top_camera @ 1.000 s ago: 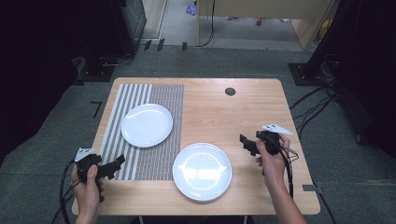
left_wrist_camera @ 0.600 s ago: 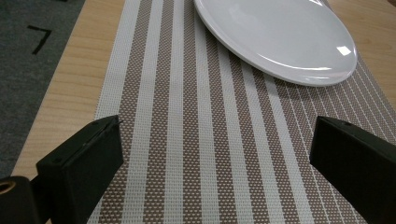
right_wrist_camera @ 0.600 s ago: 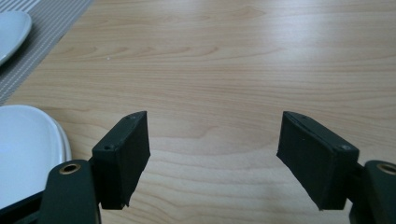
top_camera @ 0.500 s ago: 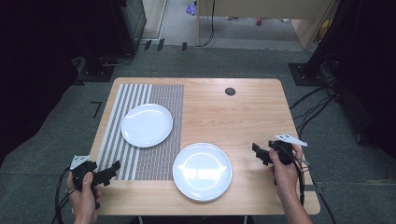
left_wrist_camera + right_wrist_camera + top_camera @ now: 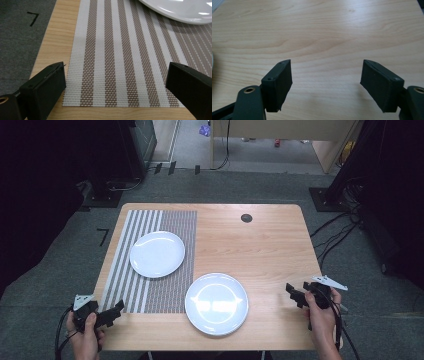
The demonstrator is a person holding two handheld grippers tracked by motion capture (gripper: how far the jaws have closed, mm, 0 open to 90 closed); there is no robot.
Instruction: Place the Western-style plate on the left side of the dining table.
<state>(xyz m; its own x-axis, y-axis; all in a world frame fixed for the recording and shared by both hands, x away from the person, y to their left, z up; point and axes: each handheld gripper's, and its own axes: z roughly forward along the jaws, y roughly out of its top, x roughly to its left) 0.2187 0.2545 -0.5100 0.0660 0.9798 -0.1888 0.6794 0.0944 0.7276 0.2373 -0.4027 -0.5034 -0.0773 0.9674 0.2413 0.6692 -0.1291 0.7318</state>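
Note:
A white plate [image 5: 157, 253] lies on the striped placemat [image 5: 150, 290] at the table's left; its rim [image 5: 180, 11] also shows at the top of the left gripper view. A second white plate [image 5: 216, 303] rests on bare wood near the front edge. My left gripper [image 5: 116, 310] is at the front left corner, open, with its jaws over the near edge of the striped placemat [image 5: 117, 62] and nothing between them. At the front right edge, my right gripper [image 5: 294, 295] stands open above bare tabletop [image 5: 324, 37], also with nothing in it.
A small dark round grommet [image 5: 246, 218] sits in the wooden table [image 5: 260, 245] near its far edge. Grey carpet [image 5: 60, 270] surrounds the table, with a black tape mark [image 5: 102, 236] to the left. Cables [image 5: 340, 235] lie on the floor at right.
Both hands have drawn back toward the table's front edge. The right gripper moved right and nearer, away from the front plate. The left gripper slid nearer and lower at the left corner.

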